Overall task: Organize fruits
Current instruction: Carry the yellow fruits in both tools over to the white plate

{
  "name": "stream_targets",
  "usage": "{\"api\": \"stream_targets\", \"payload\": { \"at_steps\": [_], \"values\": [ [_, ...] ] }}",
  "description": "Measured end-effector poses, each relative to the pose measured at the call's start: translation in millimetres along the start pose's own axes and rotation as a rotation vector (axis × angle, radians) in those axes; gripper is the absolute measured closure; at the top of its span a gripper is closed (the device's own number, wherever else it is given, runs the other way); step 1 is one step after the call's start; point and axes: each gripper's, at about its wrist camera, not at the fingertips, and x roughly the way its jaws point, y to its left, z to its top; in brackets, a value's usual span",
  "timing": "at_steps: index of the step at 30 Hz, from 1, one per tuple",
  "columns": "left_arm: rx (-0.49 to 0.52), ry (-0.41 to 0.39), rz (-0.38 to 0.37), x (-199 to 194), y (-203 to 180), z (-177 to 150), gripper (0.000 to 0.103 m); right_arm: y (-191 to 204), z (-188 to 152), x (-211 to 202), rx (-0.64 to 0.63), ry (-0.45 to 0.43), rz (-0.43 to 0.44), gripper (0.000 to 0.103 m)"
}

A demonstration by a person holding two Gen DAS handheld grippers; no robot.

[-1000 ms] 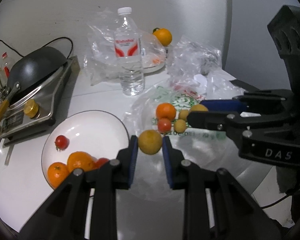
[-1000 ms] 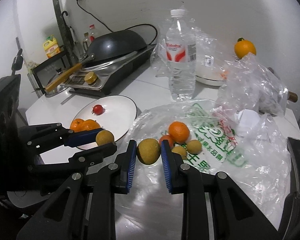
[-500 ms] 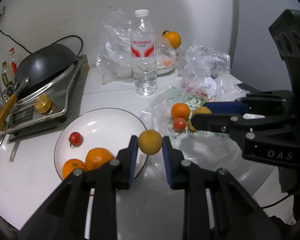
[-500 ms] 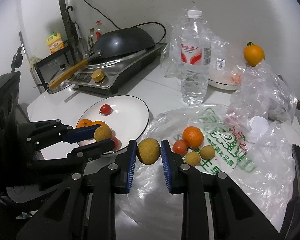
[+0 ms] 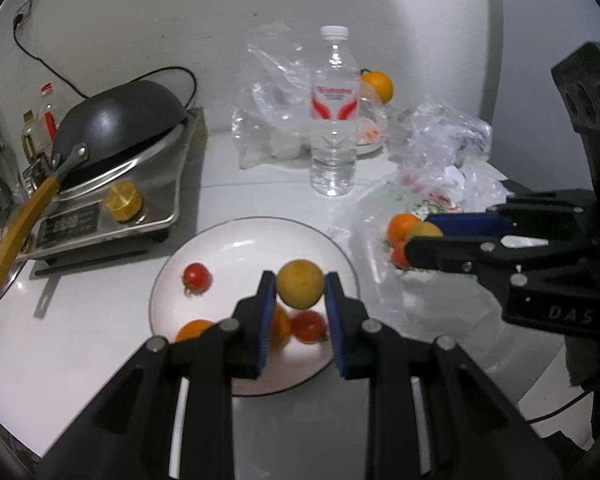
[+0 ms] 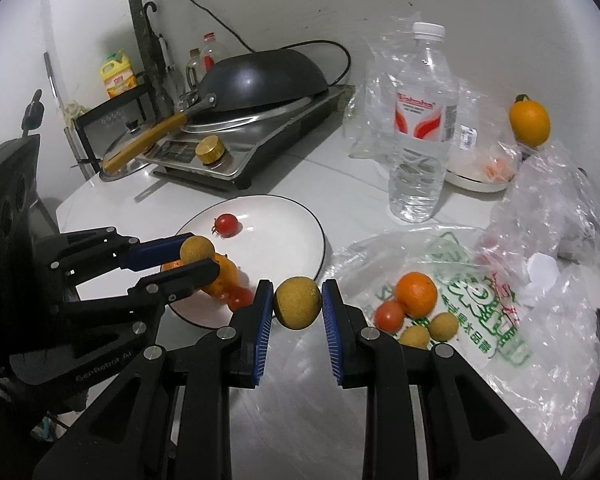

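Observation:
My left gripper [image 5: 300,286] is shut on a yellow-brown round fruit [image 5: 300,283] and holds it above the white plate [image 5: 236,248]. The plate holds a cherry tomato [image 5: 197,277], oranges [image 5: 194,326] and another tomato [image 5: 308,326]. My right gripper [image 6: 297,308] is shut on a second yellow-brown fruit [image 6: 298,307], above the table between the plate [image 6: 292,220] and the plastic bag [image 6: 480,320]. On the bag lie an orange [image 6: 416,294], a tomato [image 6: 389,315] and two small yellow fruits [image 6: 443,326].
A water bottle [image 5: 334,120] stands behind the plate. A stove with a black wok [image 5: 116,124] is at the left. Crumpled clear bags [image 5: 444,140] and an orange [image 5: 376,86] on a bowl are at the back right.
My left gripper has carried its fruit left, from over the bag to above the plate. My right gripper has also shifted left with its fruit, toward the plate's edge.

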Motion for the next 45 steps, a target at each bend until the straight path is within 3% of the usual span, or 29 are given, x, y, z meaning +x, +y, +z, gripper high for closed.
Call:
{"api": "stream_targets", "payload": {
  "at_steps": [22,35,45],
  "values": [
    [-0.056,0.023,0.069,24,71,-10,0.078,24,25,49,-0.028,0.041,0.022,0.076],
    [-0.078,0.084,0.064,50,87,-15,0.078,26,34,99,-0.001,0.092,0.056,0.076],
    [-0.097,0.091,0.065,54,91,-15,0.076,19,30,111,0.030,0.127,0.037,0.076]
  ]
}}
